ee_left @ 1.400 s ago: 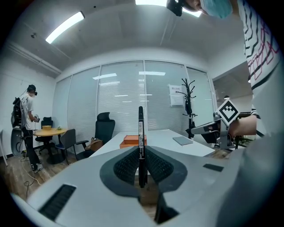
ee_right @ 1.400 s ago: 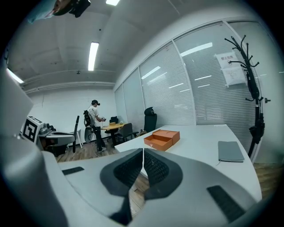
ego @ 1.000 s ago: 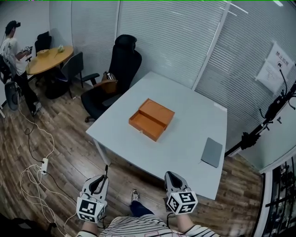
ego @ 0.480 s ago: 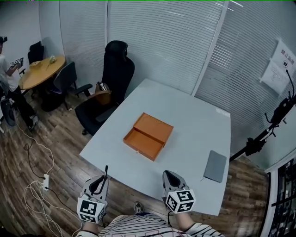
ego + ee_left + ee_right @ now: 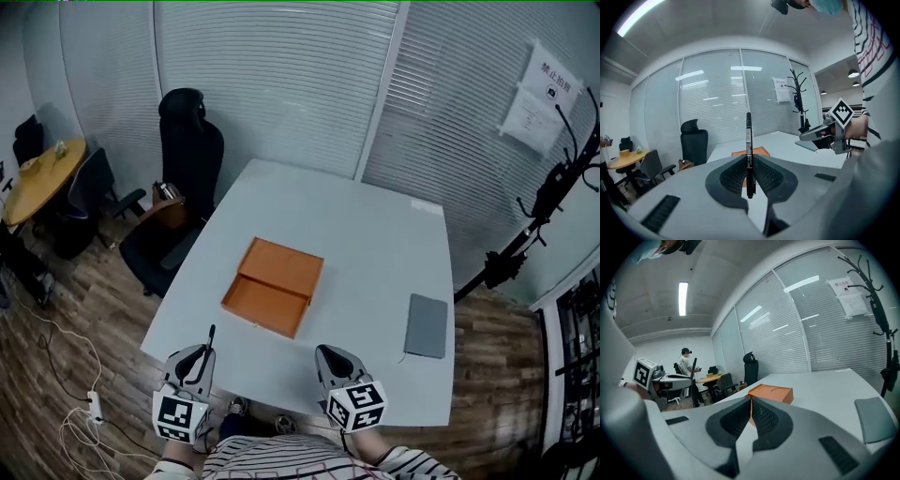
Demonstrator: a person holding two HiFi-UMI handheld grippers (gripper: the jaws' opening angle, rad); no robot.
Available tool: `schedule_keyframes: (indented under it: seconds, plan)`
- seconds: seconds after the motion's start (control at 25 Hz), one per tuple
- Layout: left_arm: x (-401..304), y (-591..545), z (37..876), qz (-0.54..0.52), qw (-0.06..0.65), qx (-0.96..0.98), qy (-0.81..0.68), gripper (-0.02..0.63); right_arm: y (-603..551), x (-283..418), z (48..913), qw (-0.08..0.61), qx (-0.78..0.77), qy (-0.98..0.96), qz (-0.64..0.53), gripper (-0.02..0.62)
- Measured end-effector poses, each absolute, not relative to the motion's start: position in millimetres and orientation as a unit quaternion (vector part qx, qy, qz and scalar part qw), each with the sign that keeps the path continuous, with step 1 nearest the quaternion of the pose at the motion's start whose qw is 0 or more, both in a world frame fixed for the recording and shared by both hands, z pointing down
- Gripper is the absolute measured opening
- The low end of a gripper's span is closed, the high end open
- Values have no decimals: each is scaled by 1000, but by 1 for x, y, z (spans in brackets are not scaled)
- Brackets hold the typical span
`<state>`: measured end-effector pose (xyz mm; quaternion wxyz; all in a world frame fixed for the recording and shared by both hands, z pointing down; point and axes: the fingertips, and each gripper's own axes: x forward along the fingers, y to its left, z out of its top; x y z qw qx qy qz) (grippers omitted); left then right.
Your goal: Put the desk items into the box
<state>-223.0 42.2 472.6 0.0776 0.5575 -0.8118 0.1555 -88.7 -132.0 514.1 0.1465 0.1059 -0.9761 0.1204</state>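
Overhead, head view: one white table [image 5: 375,234]; on it one orange box [image 5: 272,286], lying open, bare orange inside, and one grey pad [image 5: 427,325] well apart to its right. Two grippers at the near edge: left gripper [image 5: 199,354], right gripper [image 5: 328,356].
Left gripper view: jaws clamped on one black pen [image 5: 749,136], upright.
Right gripper view: jaws pressed together, box beyond.

Cool, even indoor light, moderately bright. The long white ceiling strip lamp [image 5: 683,298] burns overexposed. Lamp reflections streak the glass wall with white slatted blinds [image 5: 717,103]. Shadows on the pale grey tabletop [image 5: 375,234] are soft. Gripper views: heavy fisheye bending, black vignetted corners. Sharp focus on the thin black pen [image 5: 749,154].
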Motion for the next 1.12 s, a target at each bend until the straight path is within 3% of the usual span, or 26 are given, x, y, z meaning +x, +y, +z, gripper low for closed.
schedule_keyframes:
  seconds: [0.44, 1.12]
  plan:
    - [-279, -42, 472, 185, 44, 683, -705, 57, -141, -101, 516, 134, 241, -950, 149, 28]
    - [-307, -117, 477, 255, -20, 766, -589, 57, -144, -91, 515, 120, 360, -913, 151, 27]
